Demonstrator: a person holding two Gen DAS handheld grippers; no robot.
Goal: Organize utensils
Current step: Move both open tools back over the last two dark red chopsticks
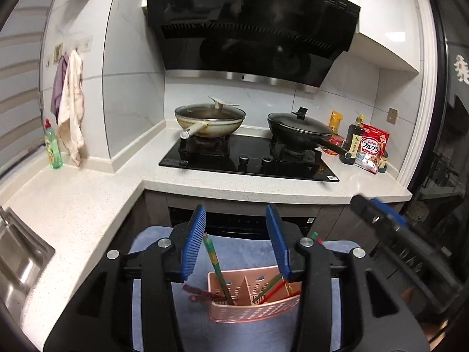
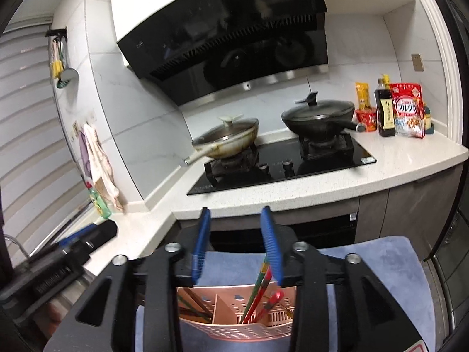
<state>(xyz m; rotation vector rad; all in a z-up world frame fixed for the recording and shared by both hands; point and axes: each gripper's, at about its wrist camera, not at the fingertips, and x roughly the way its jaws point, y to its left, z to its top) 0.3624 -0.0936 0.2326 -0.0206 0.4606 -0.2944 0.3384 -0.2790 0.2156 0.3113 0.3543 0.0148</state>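
Note:
A pink slotted utensil holder stands on a blue mat, just below and ahead of both grippers. Green chopsticks lean in its left compartment, and red and green ones lie in the right. Dark red utensils stick out past its left edge. My left gripper is open above the holder with nothing pressed between its blue pads. My right gripper is open too, over the same holder, with red and green chopsticks rising near its right pad. Each view catches the other gripper at its side.
Beyond the mat, a speckled white counter carries a black gas hob with a cream lidded pan and a black lidded pan. Bottles and a cereal bag stand at the right. A steel sink and a green soap bottle are at the left.

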